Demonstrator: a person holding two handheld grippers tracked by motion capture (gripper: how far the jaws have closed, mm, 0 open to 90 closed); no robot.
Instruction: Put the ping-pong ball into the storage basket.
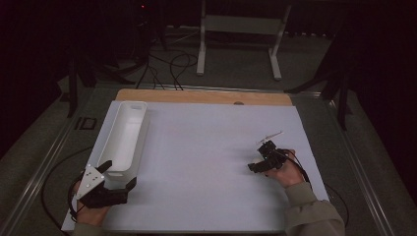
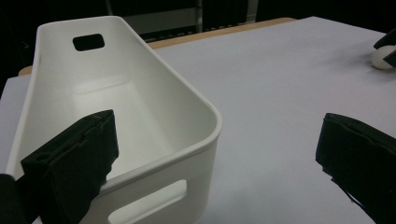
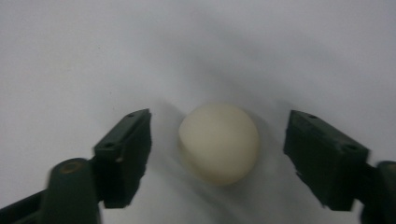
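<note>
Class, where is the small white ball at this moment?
In the right gripper view the white ball lies on the white table sheet between the right gripper's open jaws, touching neither; the white bin stands far across, at the sheet's left edge.

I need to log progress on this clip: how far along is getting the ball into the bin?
Done: the left tongs stand open around the near corner of the empty white bin. In hand: the right tongs straddle the cream ball on the white table sheet, gaps on both sides, no grip yet. Left: closing, lifting, carrying it to the bin.
</note>
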